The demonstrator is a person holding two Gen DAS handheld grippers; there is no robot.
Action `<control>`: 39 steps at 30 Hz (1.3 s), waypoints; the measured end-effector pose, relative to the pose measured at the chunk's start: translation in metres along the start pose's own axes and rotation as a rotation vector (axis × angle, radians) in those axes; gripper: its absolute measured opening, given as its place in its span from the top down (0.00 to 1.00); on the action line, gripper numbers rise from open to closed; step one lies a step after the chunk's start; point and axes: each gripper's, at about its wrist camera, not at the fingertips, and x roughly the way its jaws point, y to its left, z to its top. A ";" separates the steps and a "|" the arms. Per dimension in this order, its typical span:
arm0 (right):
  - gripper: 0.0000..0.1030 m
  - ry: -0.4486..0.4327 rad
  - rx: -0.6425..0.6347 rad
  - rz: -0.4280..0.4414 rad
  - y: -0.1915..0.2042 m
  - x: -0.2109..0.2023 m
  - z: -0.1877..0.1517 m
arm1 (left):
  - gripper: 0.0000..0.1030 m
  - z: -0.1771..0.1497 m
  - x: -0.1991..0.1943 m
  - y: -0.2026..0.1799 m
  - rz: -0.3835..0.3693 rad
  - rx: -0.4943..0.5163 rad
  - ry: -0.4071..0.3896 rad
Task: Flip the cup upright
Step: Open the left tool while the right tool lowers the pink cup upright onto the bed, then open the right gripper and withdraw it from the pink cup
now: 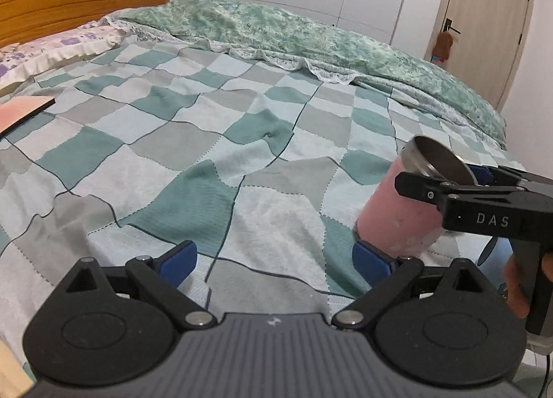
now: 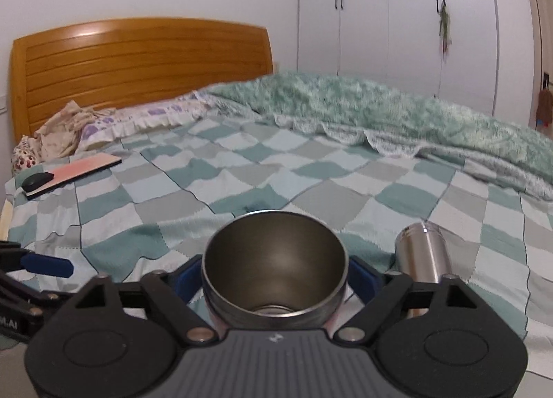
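Observation:
A pink cup (image 1: 397,214) with a steel rim and steel inside stands mouth-up on the checked bedspread (image 1: 207,142), leaning slightly. My right gripper (image 1: 446,180) is shut on its upper part, just under the rim. In the right wrist view the cup's open mouth (image 2: 274,259) fills the space between the blue pads of the right gripper (image 2: 274,280). My left gripper (image 1: 273,261) is open and empty, low over the bedspread, to the left of the cup; one of its blue fingertips (image 2: 46,265) shows in the right wrist view.
A steel tumbler (image 2: 423,252) lies on its side right of the cup. A pink board (image 2: 79,169) with a black object (image 2: 36,182) lies at the far left. A green quilt (image 1: 276,31), pillows (image 2: 138,121) and a wooden headboard (image 2: 138,62) lie behind.

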 end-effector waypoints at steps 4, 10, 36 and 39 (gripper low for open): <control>0.07 -0.015 0.031 0.000 0.005 -0.011 0.005 | 0.04 -0.004 -0.021 -0.007 0.004 -0.007 -0.026; 0.07 -0.031 0.091 -0.067 0.012 -0.052 -0.002 | 0.01 -0.013 -0.077 -0.006 -0.004 -0.001 -0.097; 0.00 -0.131 0.174 -0.310 0.084 -0.337 -0.119 | 0.00 -0.105 -0.277 -0.021 -0.064 0.154 -0.433; 0.00 -0.186 0.149 -0.309 0.105 -0.363 -0.128 | 0.00 -0.125 -0.302 -0.014 -0.087 0.185 -0.492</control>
